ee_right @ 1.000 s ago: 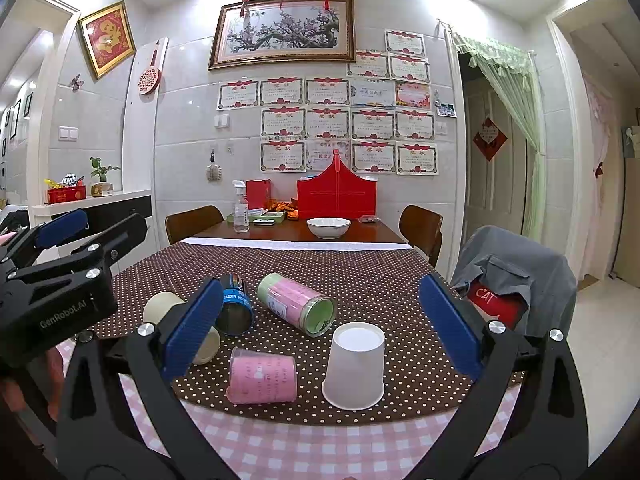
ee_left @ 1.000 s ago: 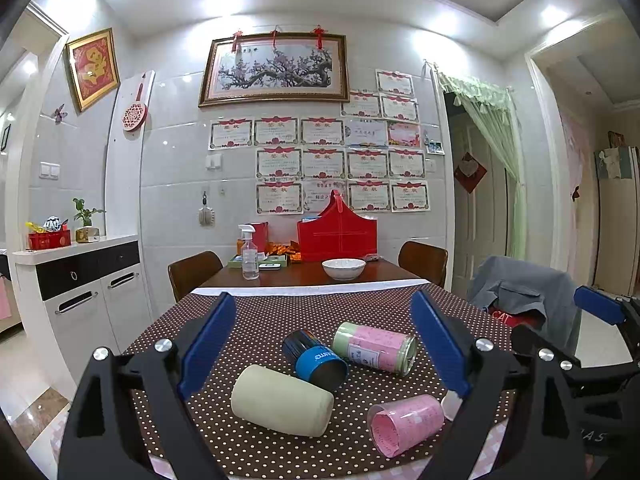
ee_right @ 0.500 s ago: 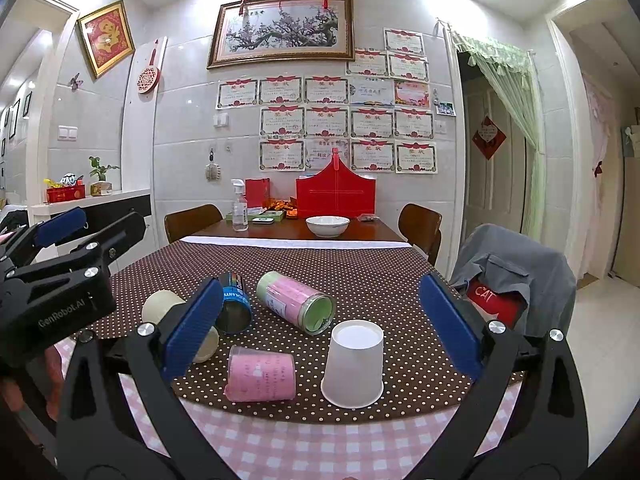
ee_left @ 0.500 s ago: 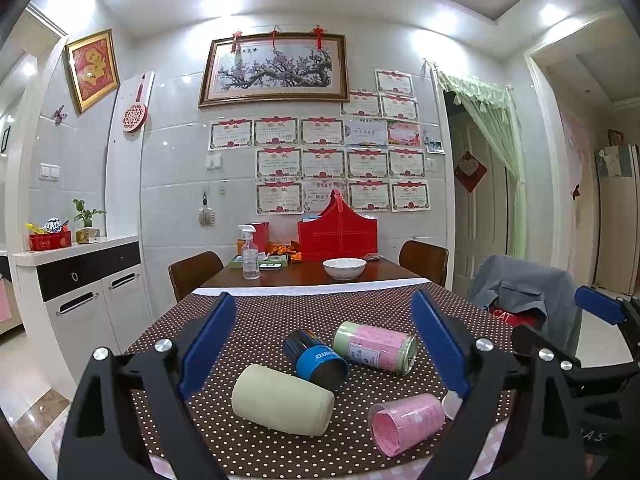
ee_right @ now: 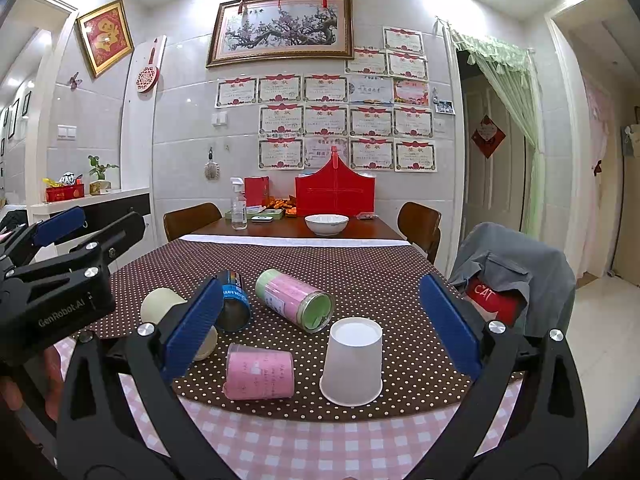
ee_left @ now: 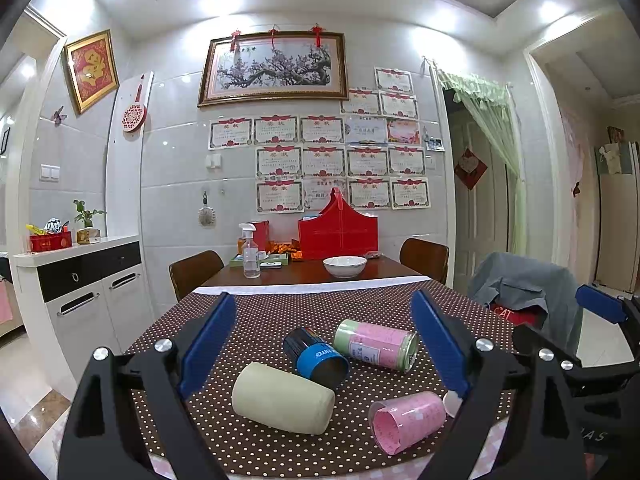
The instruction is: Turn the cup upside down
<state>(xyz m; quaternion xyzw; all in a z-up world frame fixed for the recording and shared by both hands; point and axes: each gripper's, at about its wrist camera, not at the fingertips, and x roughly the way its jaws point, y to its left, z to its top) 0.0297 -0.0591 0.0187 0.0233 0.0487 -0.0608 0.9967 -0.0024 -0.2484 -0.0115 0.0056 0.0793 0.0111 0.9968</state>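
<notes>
A white paper cup [ee_right: 352,360] stands upside down on the dotted brown cloth, between my right gripper's open fingers and ahead of them. A pink cup [ee_right: 260,370] [ee_left: 408,420] lies on its side to its left. A cream cup [ee_left: 282,398] [ee_right: 160,306], a blue can [ee_left: 318,358] [ee_right: 234,300] and a green-and-pink jar [ee_left: 376,344] [ee_right: 296,300] also lie on their sides. My left gripper [ee_left: 324,340] is open and empty, above the lying cups. My right gripper [ee_right: 320,320] is open and empty.
The table [ee_right: 360,264] carries a white bowl [ee_right: 326,224], a spray bottle [ee_right: 239,204] and a red box [ee_right: 335,194] at its far end. Chairs stand at both sides; one at right holds a grey jacket [ee_right: 516,276]. A cabinet [ee_left: 80,280] stands left.
</notes>
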